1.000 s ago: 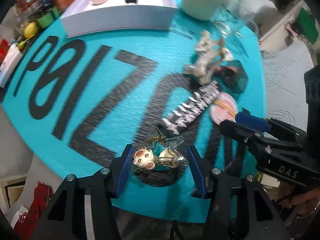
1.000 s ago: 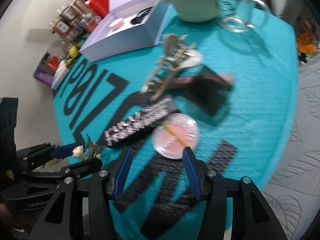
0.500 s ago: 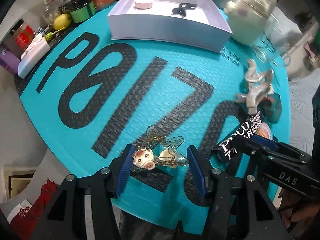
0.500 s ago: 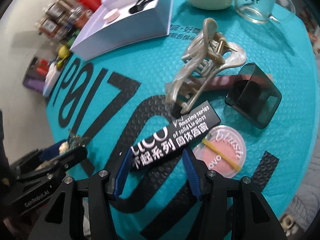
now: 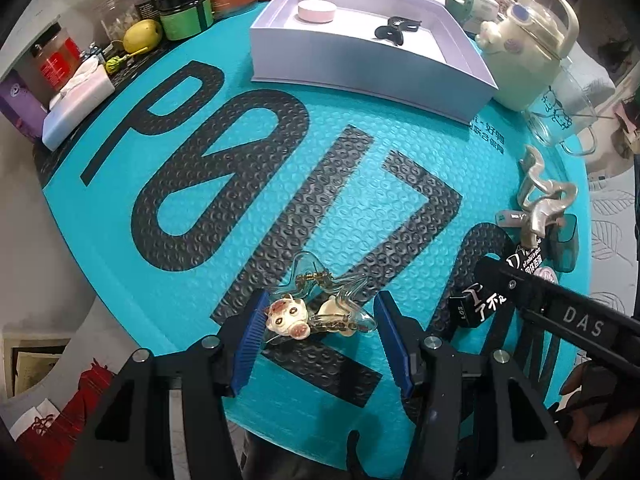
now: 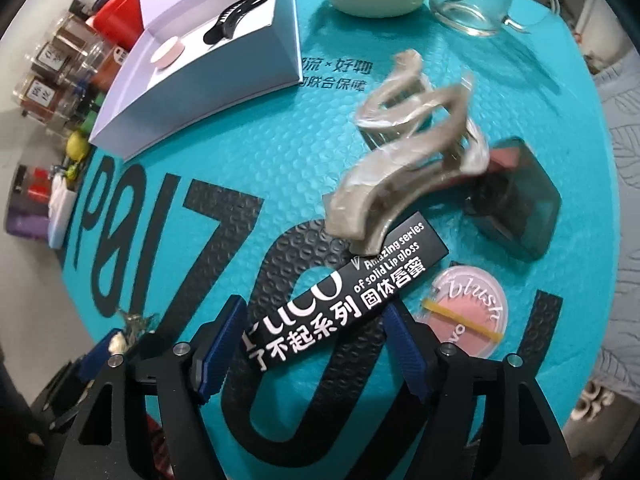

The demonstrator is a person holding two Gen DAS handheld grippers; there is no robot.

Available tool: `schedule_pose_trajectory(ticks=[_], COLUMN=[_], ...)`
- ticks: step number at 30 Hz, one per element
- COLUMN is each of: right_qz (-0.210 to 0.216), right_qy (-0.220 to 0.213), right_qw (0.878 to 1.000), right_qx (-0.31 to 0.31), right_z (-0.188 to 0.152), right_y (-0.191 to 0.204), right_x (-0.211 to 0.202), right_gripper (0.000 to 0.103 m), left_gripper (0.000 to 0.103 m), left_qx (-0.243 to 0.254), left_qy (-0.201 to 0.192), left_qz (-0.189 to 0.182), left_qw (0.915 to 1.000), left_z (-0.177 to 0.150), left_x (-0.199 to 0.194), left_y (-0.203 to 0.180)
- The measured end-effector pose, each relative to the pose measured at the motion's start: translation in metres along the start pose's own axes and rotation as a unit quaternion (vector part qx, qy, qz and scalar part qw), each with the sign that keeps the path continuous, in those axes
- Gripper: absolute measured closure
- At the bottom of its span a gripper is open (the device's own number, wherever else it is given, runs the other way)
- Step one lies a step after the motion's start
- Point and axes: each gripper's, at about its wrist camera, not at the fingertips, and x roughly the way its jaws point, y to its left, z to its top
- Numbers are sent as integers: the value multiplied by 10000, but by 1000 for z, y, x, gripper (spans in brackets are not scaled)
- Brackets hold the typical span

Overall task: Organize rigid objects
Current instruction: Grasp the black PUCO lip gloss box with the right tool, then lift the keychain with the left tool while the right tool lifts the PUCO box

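a: since a second ago the right gripper (image 6: pixel 310 342) has come in around the black lip gloss box (image 6: pixel 344 288), which was lying out ahead of it then.

b: clenched on it?

a: can't tell; its end sits between the blue pads.

b: and the left gripper (image 5: pixel 318 332)?

a: released, jaws apart either side of the clear hair clip (image 5: pixel 320 304) on the teal mat (image 5: pixel 240 184).

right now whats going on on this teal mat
A person is sorting small items with two handheld grippers. The left gripper brackets a clear hair clip with a piglet charm. The right gripper brackets a black lip gloss box. The white box already holds a pink compact and a black clip.
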Motion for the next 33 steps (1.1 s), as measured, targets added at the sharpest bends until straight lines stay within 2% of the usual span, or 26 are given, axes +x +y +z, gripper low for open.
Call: schedule_pose_trajectory(ticks=[2,4,5,10,13,18,25,27,30,33], right_qz=[-121,-369,-394,-285,-169,35,-57,-58,-112,-244], right_qy=[1,-45,-56,27,109,247,141,108,83,10], right_qw=[9999,9993,9992,9995,9992,9963,9885,9872,9841,9815], right_qx=[-111,-105,-74,-163,-353,-822,-1508,-1592,-1772,-1900], right_z=[-1,-3,-4,-12,-20,-38,-57,-57,-59,-62], right_y=[3,4,4,-8,-14,-22,-23,-22,-16,-11], right_x=[1,0,-1,-6,-9,-13,-20,-19,-18,-17], right_gripper=[35,52,54,70,75,76,76,75,68,67], left_gripper=[49,49,49,49,49,49,49,49,48,48], left_qx=[7,38,52,140,248,463,799,809,685,639], left_qy=[-13,-23,-23,10,27,55,128,203,316,338], left_qz=[-1,7,6,-51,-85,-137,-260,-271,-281,-293], left_qw=[10000,10000,10000,9999,9997,9988,9964,9961,9968,9970], left_z=[0,-1,-2,-4,-5,-7,-13,-15,-16,-16], left_x=[0,0,-1,0,0,-1,2,5,11,14], left_y=[0,0,1,-4,-10,-21,-38,-40,-39,-39])
